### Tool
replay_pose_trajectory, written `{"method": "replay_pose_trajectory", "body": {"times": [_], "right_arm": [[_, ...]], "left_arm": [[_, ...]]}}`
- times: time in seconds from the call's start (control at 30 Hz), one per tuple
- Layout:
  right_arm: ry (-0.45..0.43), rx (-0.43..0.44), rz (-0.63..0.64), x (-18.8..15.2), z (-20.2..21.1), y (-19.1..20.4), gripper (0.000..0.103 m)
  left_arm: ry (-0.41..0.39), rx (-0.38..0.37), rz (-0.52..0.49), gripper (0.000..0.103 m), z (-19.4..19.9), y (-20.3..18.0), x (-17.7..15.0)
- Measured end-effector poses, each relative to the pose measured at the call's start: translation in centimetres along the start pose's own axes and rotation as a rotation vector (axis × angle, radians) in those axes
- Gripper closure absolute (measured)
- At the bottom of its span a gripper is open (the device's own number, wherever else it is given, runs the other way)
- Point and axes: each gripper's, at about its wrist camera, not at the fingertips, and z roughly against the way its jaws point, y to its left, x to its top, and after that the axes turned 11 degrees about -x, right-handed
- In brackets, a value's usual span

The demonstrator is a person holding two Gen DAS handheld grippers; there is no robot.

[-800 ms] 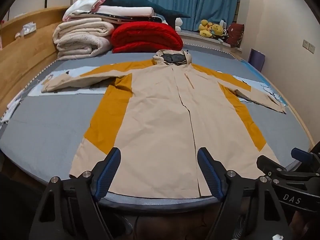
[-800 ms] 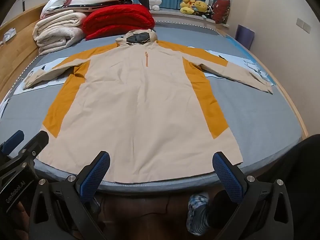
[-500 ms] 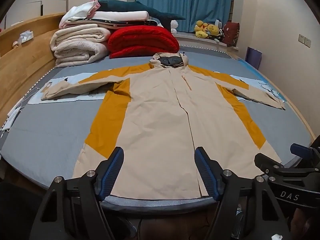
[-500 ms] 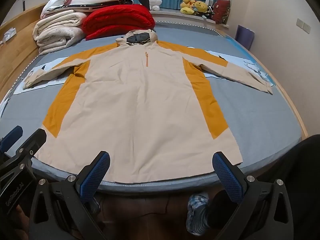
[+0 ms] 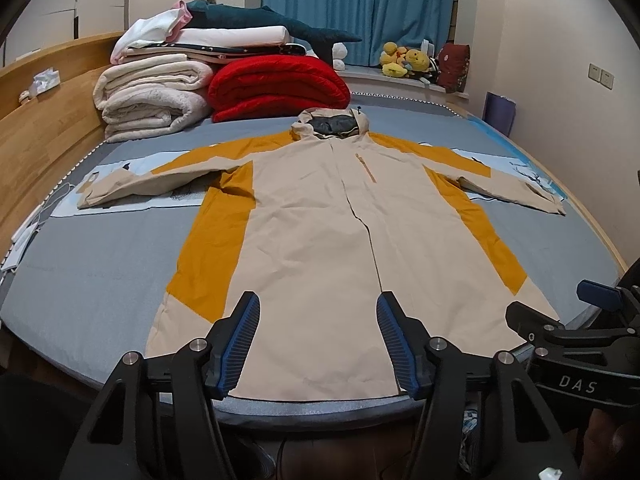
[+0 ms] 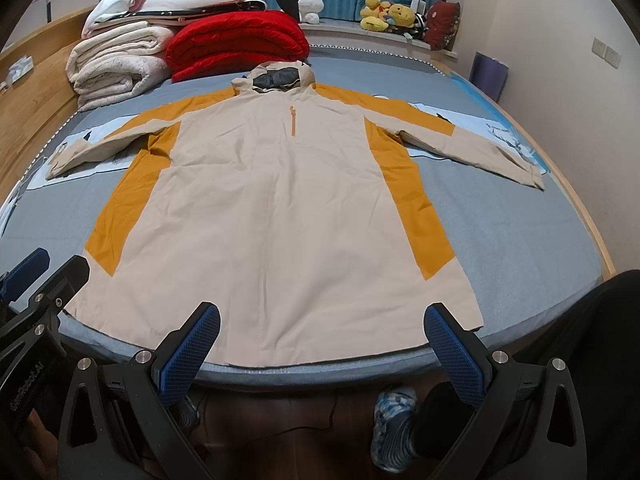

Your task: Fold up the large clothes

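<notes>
Two claws, the left claw [image 5: 318,344] and right claw [image 6: 326,354], hang apart and empty over the coat [image 5: 320,248] on the bed [image 5: 92,264]

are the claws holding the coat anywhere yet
No, nothing is held. Both the left claw and right claw are open above the hem of the coat, which lies flat on the bed.
</notes>
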Motion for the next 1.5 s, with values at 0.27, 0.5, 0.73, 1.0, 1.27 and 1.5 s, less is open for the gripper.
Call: {"method": "replay_pose_trajectory", "body": {"times": [0.27,0.5,0.73,1.0,1.27,1.5], "right_arm": [[-0.026,-0.016,-0.016,2.6,2.0,-1.7,0.002],[-0.057,-0.015,-0.011,3.9,4.3,-1.5,0.003],[-0.031,0.01,-0.021,4.2,3.2,-1.7,0.008],[-0.003,0.056,-0.043,4.9,1.6,-2.3,0.021],[0.026,0.083,-0.038,7.4,-1.2,-0.9,0.033],[0.018,0.09,-0.009,11.8,-4.5,1.5,0.048]], "left_arm": [[-0.062,-0.068,0.061,0.046,0.7,0.2,0.6],[-0.064,-0.05,0.062,0.046,0.9,0.1,1.5],[-0.045,-0.037,0.051,0.046,-0.3,-0.3,1.9],[-0.006,-0.001,0.047,0.061,1.0,-0.6,3.6],[-0.045,-0.009,-0.003,0.08,-0.6,0.6,7.1],[-0.106,0.042,-0.024,0.088,-4.1,4.8,13.2]]}}
